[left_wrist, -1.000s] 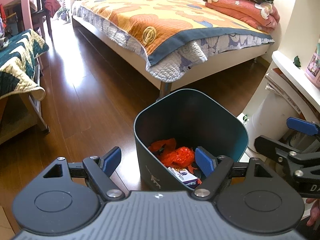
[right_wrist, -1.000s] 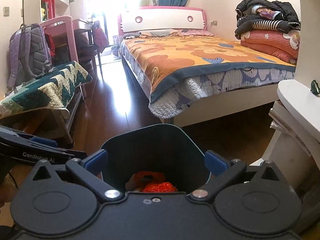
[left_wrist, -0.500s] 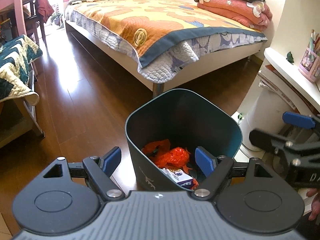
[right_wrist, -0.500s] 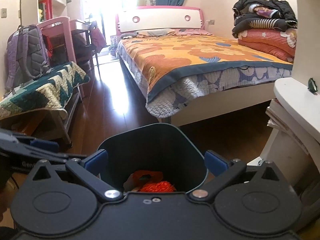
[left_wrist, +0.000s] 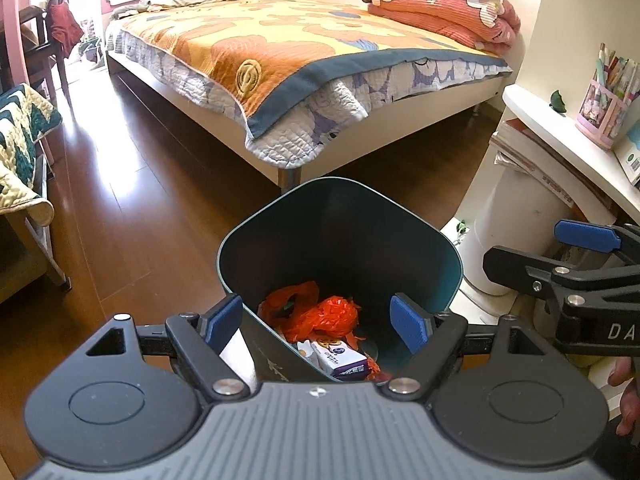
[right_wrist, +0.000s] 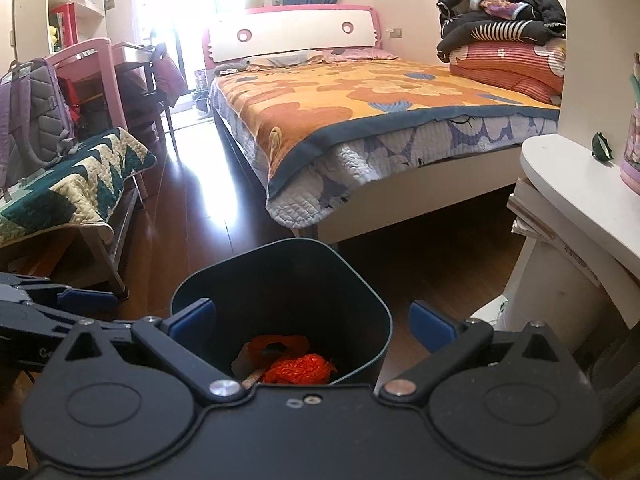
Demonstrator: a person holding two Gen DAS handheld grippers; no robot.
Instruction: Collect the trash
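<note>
A dark teal trash bin [left_wrist: 340, 240] stands on the wooden floor by the bed's foot. Inside lie crumpled orange-red plastic [left_wrist: 320, 314] and a white and purple carton [left_wrist: 346, 360]. My left gripper [left_wrist: 316, 322] hovers open over the bin's near rim, left finger outside the wall, right finger over the inside. My right gripper [right_wrist: 312, 322] is open and empty above the same bin [right_wrist: 280, 280], with the orange plastic [right_wrist: 298, 368] below it. Each gripper shows at the edge of the other's view. A small green scrap [right_wrist: 602, 147] lies on the white desk.
The bed [left_wrist: 280, 60] with an orange quilt fills the far side. A curved white desk [left_wrist: 560, 140] with a pink pen holder [left_wrist: 604, 116] stands at the right. A bench with a green quilt [right_wrist: 68, 188] and a backpack [right_wrist: 28, 120] is at the left.
Both views have swung a little to the right, so the bin sits further left in them and more of the desk shows. Both grippers stay open and empty.
</note>
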